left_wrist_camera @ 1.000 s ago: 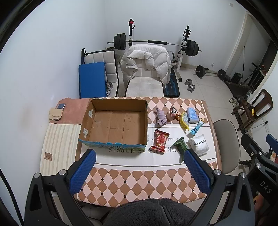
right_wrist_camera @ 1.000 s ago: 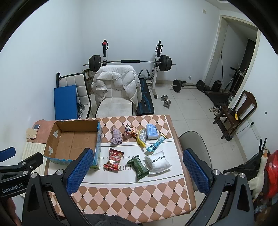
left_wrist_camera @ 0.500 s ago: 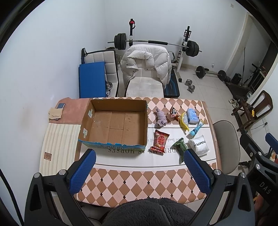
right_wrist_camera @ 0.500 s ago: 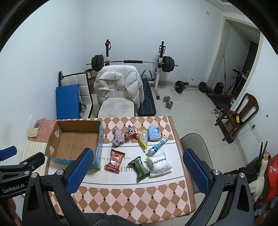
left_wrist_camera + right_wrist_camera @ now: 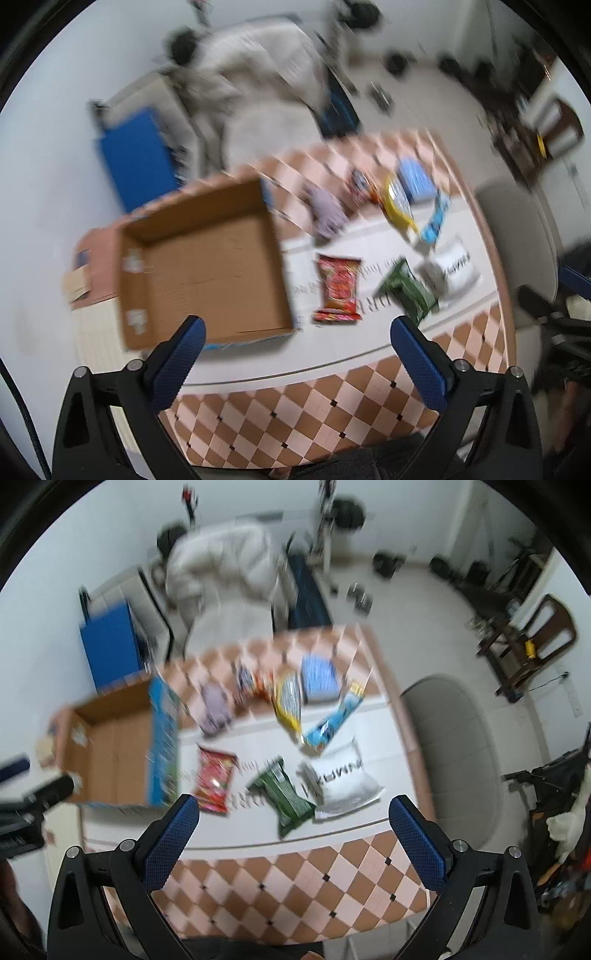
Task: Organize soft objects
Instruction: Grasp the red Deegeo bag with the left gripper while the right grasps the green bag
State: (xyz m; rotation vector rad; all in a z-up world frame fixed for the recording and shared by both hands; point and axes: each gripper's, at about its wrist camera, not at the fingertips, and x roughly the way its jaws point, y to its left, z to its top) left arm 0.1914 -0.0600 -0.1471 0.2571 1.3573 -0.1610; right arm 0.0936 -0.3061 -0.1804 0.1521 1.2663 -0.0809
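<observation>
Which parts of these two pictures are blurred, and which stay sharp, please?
Left wrist view: the box, the packets and the room behind are smeared, while the left gripper is crisp. Right wrist view: same smear on the red packet and the room, with the right gripper sharp.

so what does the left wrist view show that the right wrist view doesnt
Only the left wrist view shows the whole bare floor of the cardboard box. Only the right wrist view shows the box's blue printed outer side and the left hand-held gripper. Both show the red snack packet, green packet and white pouch on the table.
</observation>
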